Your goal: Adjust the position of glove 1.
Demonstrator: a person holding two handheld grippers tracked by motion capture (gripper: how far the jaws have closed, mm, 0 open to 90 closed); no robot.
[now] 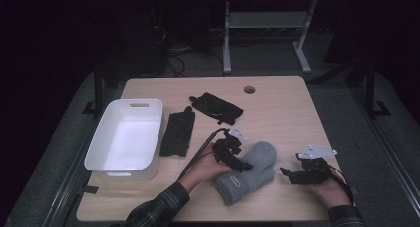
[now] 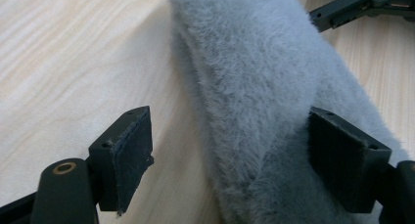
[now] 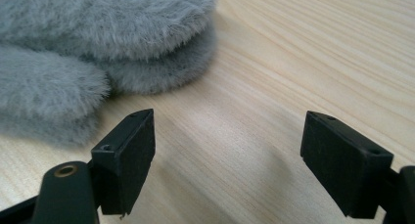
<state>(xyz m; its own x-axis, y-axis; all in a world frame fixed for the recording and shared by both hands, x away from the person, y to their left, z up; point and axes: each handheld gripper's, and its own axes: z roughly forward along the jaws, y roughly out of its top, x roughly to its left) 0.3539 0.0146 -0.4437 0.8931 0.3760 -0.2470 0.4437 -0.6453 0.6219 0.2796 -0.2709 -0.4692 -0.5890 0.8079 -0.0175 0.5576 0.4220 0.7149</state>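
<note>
— Where are the grey mittens (image 1: 247, 171)?

— Stacked one on the other on the near half of the table (image 1: 282, 113), between my two hands, fluffy side up, cuff end toward me with a small label showing.

— And your left gripper (image 1: 236, 160)?

— It lies over the top of the pile. Its jaws are spread; in the left gripper view the grey fur (image 2: 259, 101) runs up between them, against the far pad, while the near pad stands off it over bare wood. Nothing is pinched.

— The right gripper (image 1: 291, 173)?

— Just beside the pile's rounded end, apart from it. Jaws wide, only wood grain between them in the right gripper view, the mittens (image 3: 98, 48) ahead and to the side.

— Anything else around?

— Two black gloves, one (image 1: 177, 133) left of the mittens and another (image 1: 216, 107) farther back, and a white tub (image 1: 126, 138) at the table's left edge.
</note>
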